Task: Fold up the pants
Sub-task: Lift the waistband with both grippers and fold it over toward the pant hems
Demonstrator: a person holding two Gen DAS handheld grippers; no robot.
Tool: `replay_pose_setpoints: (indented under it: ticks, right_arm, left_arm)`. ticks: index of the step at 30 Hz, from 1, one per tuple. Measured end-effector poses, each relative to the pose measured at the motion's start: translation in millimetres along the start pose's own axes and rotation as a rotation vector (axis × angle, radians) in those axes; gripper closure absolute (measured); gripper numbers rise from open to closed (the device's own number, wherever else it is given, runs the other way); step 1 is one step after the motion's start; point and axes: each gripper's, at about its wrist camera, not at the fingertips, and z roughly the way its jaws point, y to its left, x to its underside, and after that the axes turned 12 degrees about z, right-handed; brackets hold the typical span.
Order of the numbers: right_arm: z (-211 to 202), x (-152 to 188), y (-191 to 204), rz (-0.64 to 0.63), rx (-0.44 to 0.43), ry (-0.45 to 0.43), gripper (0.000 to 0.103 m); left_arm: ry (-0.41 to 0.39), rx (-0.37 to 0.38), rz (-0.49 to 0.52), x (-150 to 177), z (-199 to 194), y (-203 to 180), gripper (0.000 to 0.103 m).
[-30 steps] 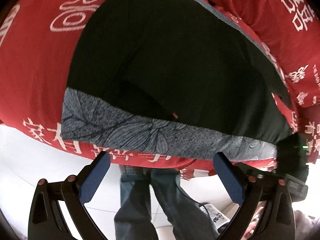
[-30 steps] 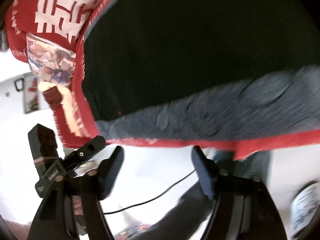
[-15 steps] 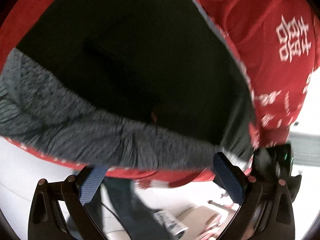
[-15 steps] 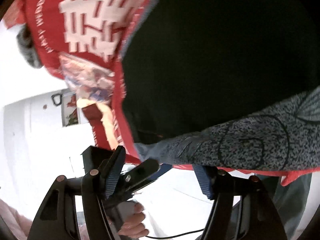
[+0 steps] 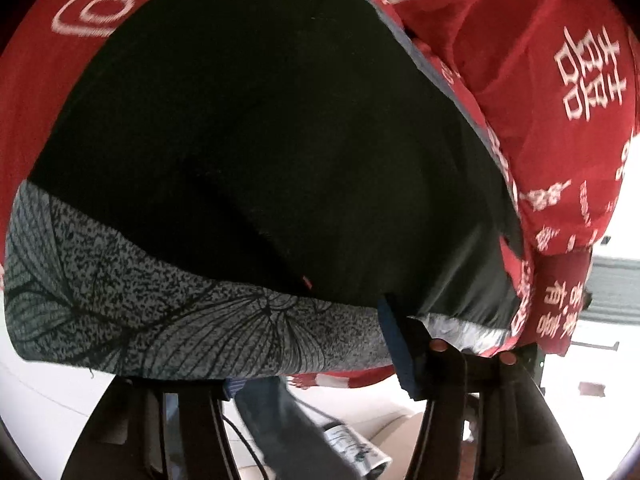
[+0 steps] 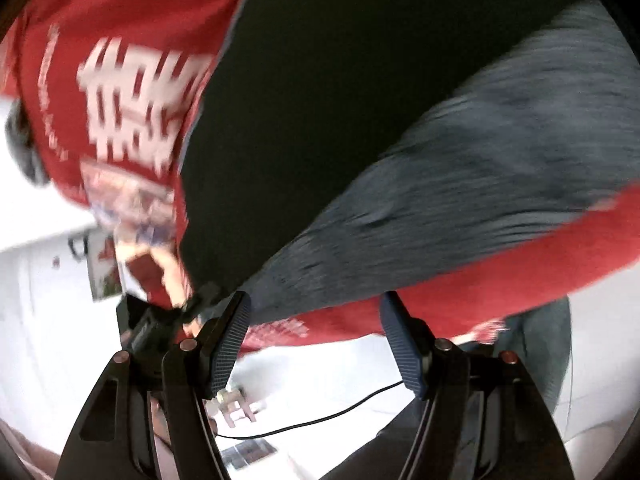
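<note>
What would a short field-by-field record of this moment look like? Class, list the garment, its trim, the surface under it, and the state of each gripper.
garment: black pants, spread flat
trim: grey leaf-patterned band along the near edge of the pants
surface: red cloth with white characters, lying under the pants
left gripper: at the grey band; left finger hidden under the fabric, right finger against the band; open or shut cannot be told
right gripper: jaws open, holding nothing, just short of the near edge; view is blurred

Matt black cloth pants (image 5: pixel 260 128); grey knit waistband (image 5: pixel 160 320)
</note>
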Motion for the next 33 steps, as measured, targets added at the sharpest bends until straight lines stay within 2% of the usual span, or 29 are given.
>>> replay_pose_setpoints:
  ticks: [6,7,8,9,10,12,14,17,20,23,25,27,28,29,30,31,33]
  right_arm:
    - [-10,-16,-39,0.175,-0.099,-0.063,0.032]
    - [-11,-16,-41,0.203,-0.112,-0.068,0.035]
    - [-14,-17,-41,0.220,-0.128,-0.077,0.043]
    - [-18,-17,-40,0.237,-0.159,-0.088,0.085]
    - [-24,-19,-38,0.260,-0.169,-0.105,0.098]
    - [-33,-20,-16,0.220,-0.156,-0.113,0.098]
    - [-44,-28,19,0.104,-0.110,-0.105,0.098]
    - [-59,-50,74,-0.047,-0.094,-0.079,0.098]
    - [-65,-79,127,-0.169,-0.072,-0.044,0.098]
    - [-59,-123,183,-0.273,-0.061,-0.019,0.098]
    - [-42,-160,213,-0.318,-0.043,0.023,0.098]
    - [-15,-185,233,-0.332,-0.012,0.053,0.098]
    - [4,-202,241,-0.345,0.018,0.082,0.098]
    - [18,-213,247,-0.355,0.049,0.095,0.098]
    - [34,-227,249,-0.361,0.090,0.100,0.097]
    - [52,-240,248,-0.354,0.114,0.121,0.093]
    - [80,-260,242,-0.323,0.173,0.148,0.093]
  left_arm:
    - [0.040,-0.037,0.026,1,11,0,0.045]
    - [0.045,-0.050,0.027,-2,14,-2,0.061]
    - [0.058,-0.068,0.027,-3,14,-1,0.067]
    - [0.059,-0.063,0.020,-4,12,0,0.067]
    - [0.055,-0.051,0.009,-4,9,-1,0.067]
    - [0.045,-0.049,0.014,-7,-2,-9,0.068]
    - [0.023,-0.054,0.038,-15,-17,-26,0.068]
    - [-0.034,-0.034,0.046,-35,-39,-47,0.068]
    - [-0.139,-0.052,0.104,-72,-61,-73,0.068]
    - [-0.249,-0.093,0.151,-123,-68,-89,0.067]
    - [-0.296,-0.156,0.160,-160,-64,-89,0.067]
    - [-0.309,-0.262,0.154,-193,-46,-84,0.062]
    - [-0.316,-0.329,0.142,-205,-38,-78,0.046]
    - [-0.330,-0.399,0.122,-214,-31,-72,0.036]
    - [-0.330,-0.462,0.096,-222,-21,-62,0.035]
    - [-0.313,-0.494,0.067,-228,-12,-52,0.035]
    - [-0.272,-0.554,-0.007,-240,0,-33,0.035]
